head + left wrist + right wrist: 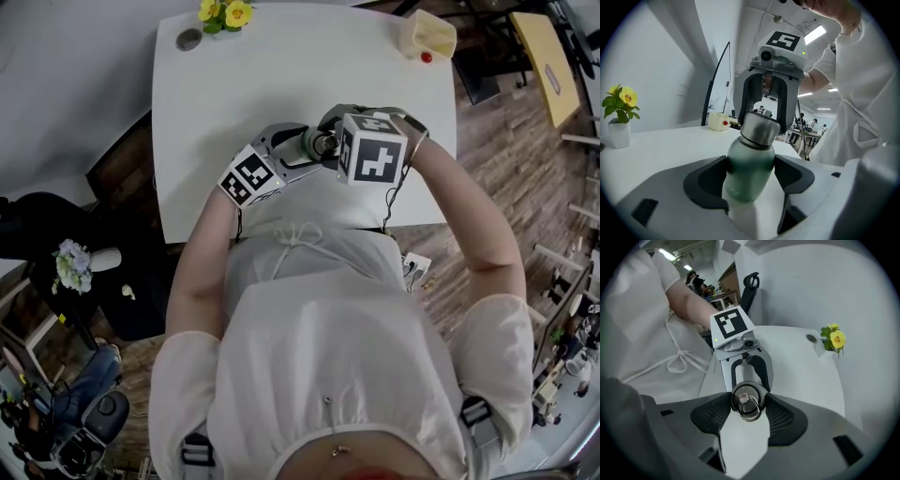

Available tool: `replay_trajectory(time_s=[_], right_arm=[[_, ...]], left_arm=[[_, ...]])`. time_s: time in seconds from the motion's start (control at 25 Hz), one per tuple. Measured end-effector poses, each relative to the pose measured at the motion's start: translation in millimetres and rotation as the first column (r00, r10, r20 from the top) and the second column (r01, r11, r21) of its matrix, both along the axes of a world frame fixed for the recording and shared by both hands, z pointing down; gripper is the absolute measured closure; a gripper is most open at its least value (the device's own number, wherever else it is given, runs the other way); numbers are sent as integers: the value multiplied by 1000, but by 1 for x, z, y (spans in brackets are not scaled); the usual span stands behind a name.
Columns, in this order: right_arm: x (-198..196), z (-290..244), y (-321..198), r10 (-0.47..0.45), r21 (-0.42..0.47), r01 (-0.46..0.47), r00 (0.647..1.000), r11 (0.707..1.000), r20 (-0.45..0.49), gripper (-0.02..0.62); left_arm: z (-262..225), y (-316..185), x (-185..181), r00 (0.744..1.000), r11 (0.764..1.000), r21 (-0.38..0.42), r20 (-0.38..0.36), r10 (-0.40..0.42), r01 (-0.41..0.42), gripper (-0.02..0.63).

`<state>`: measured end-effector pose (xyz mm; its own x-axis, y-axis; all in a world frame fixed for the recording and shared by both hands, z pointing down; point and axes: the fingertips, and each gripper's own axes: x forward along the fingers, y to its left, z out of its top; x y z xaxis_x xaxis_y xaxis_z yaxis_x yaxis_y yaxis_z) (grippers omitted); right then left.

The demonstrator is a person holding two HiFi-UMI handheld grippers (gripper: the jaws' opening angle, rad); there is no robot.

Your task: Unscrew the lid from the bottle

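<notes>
A green metal bottle (749, 169) with a steel lid (759, 130) is held above the near part of the white table (300, 84). My left gripper (751, 174) is shut on the bottle's green body, its dark pads against both sides. From above, my right gripper (749, 409) is shut on the lid (747, 401), whose top carries a small steel ring. In the head view the lid (323, 143) shows between the left gripper (295, 155) and the right gripper (336, 141); the bottle's body is hidden there.
A small white vase of yellow flowers (225, 14) and a grey disc (188, 39) stand at the table's far left. A cream box with a red button (427, 37) sits at the far right. The person's body is close against the table's near edge.
</notes>
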<state>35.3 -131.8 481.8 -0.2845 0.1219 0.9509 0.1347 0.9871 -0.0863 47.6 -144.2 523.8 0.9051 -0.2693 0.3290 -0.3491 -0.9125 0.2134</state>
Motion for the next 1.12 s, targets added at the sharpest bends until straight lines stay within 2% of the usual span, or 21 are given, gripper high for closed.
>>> replay_trajectory(time_s=[0.12, 0.24, 0.32, 0.4, 0.48, 0.6, 0.72, 0.84, 0.92, 1.0, 1.12], right_arm=[[0, 0, 0, -40, 3, 40, 999, 999, -14, 353], [0, -1, 0, -29, -2, 29, 999, 1000, 29, 351], [0, -1, -1, 18, 3, -19, 998, 1000, 64, 349], [2, -2, -2, 130, -11, -129, 985, 992, 110, 320], [3, -5, -3, 279, -62, -272, 946, 960, 167, 287], [6, -11, -4, 469, -115, -454, 857, 883, 213, 288], [3, -12, -4, 565, -98, -559, 790, 823, 238, 304], [0, -10, -9, 611, -71, -615, 750, 785, 255, 351], [0, -9, -10, 606, -62, -614, 751, 787, 261, 351], [1, -7, -11, 588, -68, -594, 764, 802, 266, 351], [3, -5, -10, 559, -119, -549, 785, 827, 267, 353]], left_arm=[[0, -1, 0, 1000, 1000, -6, 0, -5, 5, 270], [0, -1, 1, 1000, 1000, -10, -5, -7, 7, 270], [0, 0, 1, 1000, 1000, -11, -4, -10, 9, 270], [0, 0, 0, 1000, 1000, -13, -1, -14, 14, 270], [-1, 1, 0, 1000, 1000, -11, 3, -17, 17, 270], [-2, 0, 0, 1000, 1000, -10, 8, -23, 23, 270], [-2, 0, 1, 999, 999, -9, 7, -36, 36, 270], [-3, 0, 1, 999, 999, -8, 8, -43, 43, 270], [-2, 1, 1, 999, 999, -6, 10, -42, 42, 270], [-2, 0, 0, 999, 999, -5, 12, -42, 42, 270], [-2, 1, 1, 999, 999, -6, 10, -41, 41, 270]])
